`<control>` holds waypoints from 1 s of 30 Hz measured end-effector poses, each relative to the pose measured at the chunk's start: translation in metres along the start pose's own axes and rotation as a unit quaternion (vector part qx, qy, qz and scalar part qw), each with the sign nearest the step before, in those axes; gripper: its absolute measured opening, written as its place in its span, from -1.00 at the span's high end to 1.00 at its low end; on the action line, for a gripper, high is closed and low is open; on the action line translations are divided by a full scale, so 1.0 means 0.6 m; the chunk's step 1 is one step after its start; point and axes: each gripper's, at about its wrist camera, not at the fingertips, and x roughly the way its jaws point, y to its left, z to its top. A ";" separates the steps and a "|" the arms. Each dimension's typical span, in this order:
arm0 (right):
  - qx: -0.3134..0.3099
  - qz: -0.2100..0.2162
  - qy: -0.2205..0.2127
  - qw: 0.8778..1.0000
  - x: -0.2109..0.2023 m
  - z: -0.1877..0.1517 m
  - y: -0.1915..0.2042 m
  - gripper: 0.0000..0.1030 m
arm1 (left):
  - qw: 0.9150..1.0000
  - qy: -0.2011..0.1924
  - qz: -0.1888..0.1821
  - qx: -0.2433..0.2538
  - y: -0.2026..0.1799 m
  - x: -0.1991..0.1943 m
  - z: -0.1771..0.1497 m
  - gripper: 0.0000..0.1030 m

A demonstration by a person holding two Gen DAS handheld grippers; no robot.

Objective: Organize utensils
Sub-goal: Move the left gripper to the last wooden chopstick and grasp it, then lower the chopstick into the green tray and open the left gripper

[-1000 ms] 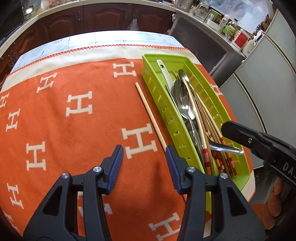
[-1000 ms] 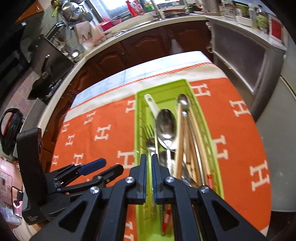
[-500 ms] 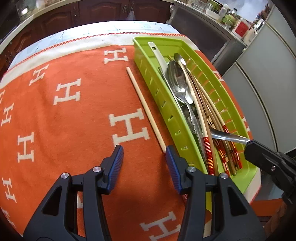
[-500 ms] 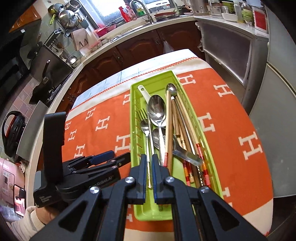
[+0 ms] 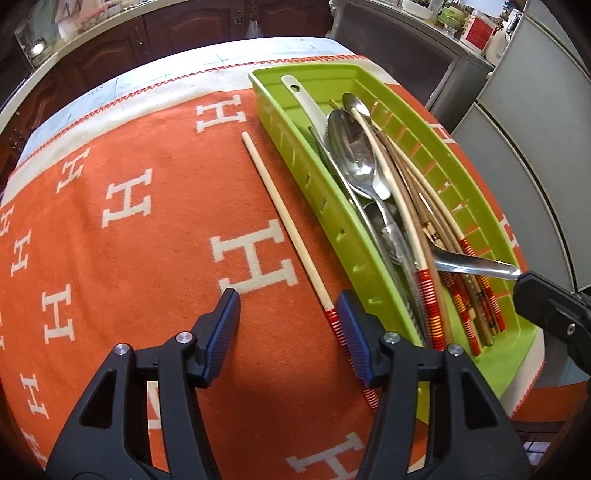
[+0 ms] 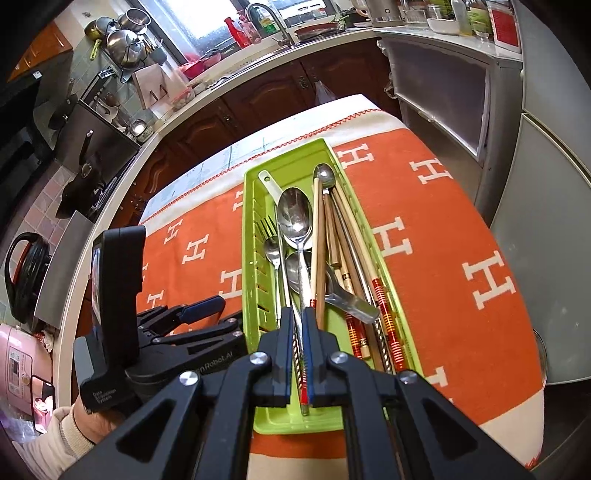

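A single pale chopstick (image 5: 284,221) with a red-banded end lies on the orange cloth (image 5: 122,266) just left of the green tray (image 5: 306,177), roughly parallel to the tray's long wall. Its banded end runs under the right finger of the left gripper (image 5: 286,334), so the tip there is hidden. That gripper's jaws are opening; the stick lies between them close to the right pad, and the pads do not press on it.

Inside the tray lie metal spoons (image 6: 295,218), a fork (image 6: 265,230), a white ladle handle (image 5: 306,103) and a bundle of chopsticks (image 5: 436,236) with red and yellow banding. They overlap so much that their count is hard to make out. One spoon handle (image 5: 476,264) sticks out over the tray's right rim.

The right gripper (image 6: 298,360) hangs over the tray's near end, clenched; a banded stick shows through the slit between its pads, but whether it is pinched or merely lies beneath I cannot tell. In the left wrist view only a black corner of it shows beside the tray.

Left of the tray, a hand (image 6: 99,424) in a pale sleeve holds the left gripper's body.

The cloth carries white H shapes and a cream border with red stitching. Beyond the tray stand dark wooden cabinets (image 6: 258,99), a counter with a sink tap (image 6: 271,22), and hanging pots (image 6: 122,37).
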 end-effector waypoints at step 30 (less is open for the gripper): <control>-0.003 0.014 -0.022 1.000 -0.028 -0.012 0.000 0.91 | 0.992 0.008 -0.026 -0.120 0.098 -0.122 -0.039 0.93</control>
